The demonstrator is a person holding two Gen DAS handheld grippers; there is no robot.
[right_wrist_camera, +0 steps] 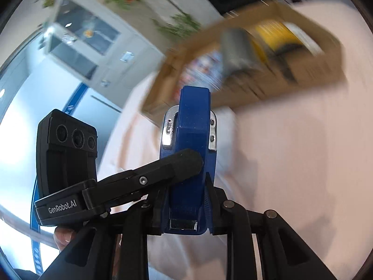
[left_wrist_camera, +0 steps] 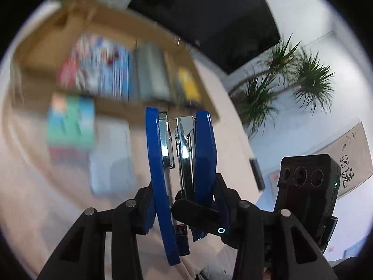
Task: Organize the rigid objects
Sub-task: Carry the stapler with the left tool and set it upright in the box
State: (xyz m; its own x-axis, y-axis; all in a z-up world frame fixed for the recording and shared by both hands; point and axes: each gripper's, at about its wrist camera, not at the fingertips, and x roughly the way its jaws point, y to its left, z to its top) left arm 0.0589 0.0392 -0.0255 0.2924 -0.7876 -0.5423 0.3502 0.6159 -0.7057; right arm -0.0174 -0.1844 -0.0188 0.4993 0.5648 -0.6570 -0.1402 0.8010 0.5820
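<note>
Blue plastic and bright steel make up the stapler, held aloft near the cardboard box; both the left tongs and the right tongs are clenched on its body. It looks stiff and moderately heavy, its chrome slippery, so the plastic flanks seem the best hold. Inside the box, blurred, stand upright books, a grey item and something yellow.

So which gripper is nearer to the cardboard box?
Left, narrowly. Left gripper and right gripper both clamp the blue stapler short of the cardboard box; the left seems to grip it farther toward the box.
</note>
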